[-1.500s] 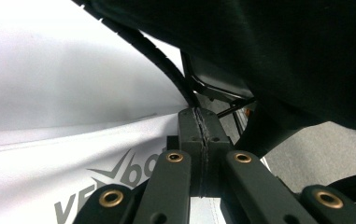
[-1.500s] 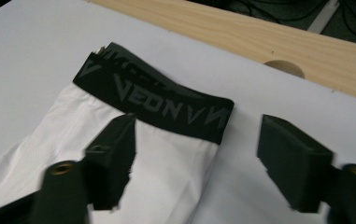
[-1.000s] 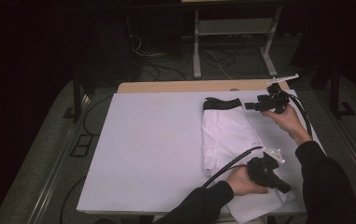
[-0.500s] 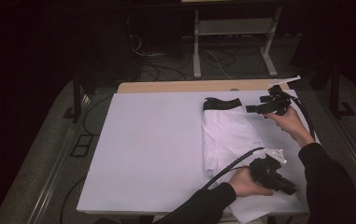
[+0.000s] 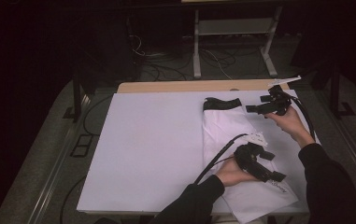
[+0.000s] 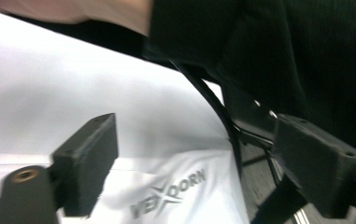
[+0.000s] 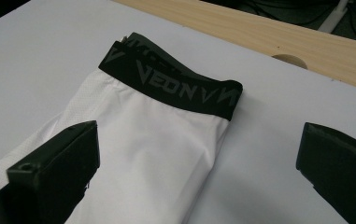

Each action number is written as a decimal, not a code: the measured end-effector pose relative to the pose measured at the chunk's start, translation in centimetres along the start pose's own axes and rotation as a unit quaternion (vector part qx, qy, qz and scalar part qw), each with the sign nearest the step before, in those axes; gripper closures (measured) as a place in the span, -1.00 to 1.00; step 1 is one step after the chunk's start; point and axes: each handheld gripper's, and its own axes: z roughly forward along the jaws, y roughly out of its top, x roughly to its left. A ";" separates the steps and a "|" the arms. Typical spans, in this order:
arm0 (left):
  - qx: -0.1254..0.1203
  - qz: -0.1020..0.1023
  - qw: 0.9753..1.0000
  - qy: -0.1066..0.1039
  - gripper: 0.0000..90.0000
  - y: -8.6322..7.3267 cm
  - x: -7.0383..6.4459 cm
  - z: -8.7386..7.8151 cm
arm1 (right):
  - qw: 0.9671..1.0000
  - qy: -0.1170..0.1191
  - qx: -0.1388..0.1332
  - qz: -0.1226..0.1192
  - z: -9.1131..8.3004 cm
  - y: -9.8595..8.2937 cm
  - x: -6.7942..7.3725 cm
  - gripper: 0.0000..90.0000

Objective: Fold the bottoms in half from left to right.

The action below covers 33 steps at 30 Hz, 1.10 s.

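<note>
A folded white garment (image 5: 222, 128) with a black waistband (image 5: 220, 103) lies on the right half of the white-covered table (image 5: 152, 144). My left gripper (image 5: 273, 165) is held low over the garment's near end. Its jaws stand open above white fabric with a printed logo (image 6: 171, 196), and nothing is between them (image 6: 194, 149). My right gripper (image 5: 257, 105) hovers just right of the waistband, pointing left. In the right gripper view it is open (image 7: 199, 144), with the waistband (image 7: 175, 88) ahead and the white cloth (image 7: 157, 154) under its left jaw.
A bare wooden strip (image 5: 199, 87) runs along the table's far edge. A small white tag (image 5: 257, 137) lies on the garment. The garment's near end (image 5: 259, 200) reaches the table's front edge. A dark sleeve (image 6: 269, 51) crosses close to the left gripper. Cables and a metal stand sit on the floor behind.
Both grippers have shifted only slightly, the right one a little nearer the person. The garment lies as before.
</note>
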 end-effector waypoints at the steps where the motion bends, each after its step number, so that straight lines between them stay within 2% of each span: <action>1: -0.004 -0.002 1.000 0.007 -0.80 0.2 0.2 -0.4 | 1.000 -0.001 -0.002 -0.001 0.0 0.0 0.0 -1.00; 3: -0.009 -0.007 1.000 0.020 -0.95 0.5 0.4 -1.2 | 1.000 -0.001 -0.005 0.000 -0.1 0.1 0.1 -1.00; 5: -0.011 -0.007 0.999 0.033 -1.00 0.7 0.7 -1.9 | 1.000 -0.001 -0.006 -0.001 -0.1 0.2 0.2 -1.00; 13: -0.023 -0.008 0.998 0.062 -1.00 1.3 1.9 -4.7 | 1.000 0.000 -0.004 -0.002 0.1 0.2 0.3 -1.00; 21: -0.038 -0.011 0.994 0.099 -1.00 1.9 3.0 -7.4 | 1.000 -0.001 -0.004 -0.002 0.3 0.2 0.4 -1.00; 33: -0.054 -0.023 0.989 0.136 -1.00 2.2 4.7 -10.2 | 1.000 0.002 -0.008 0.002 0.5 0.2 0.4 -1.00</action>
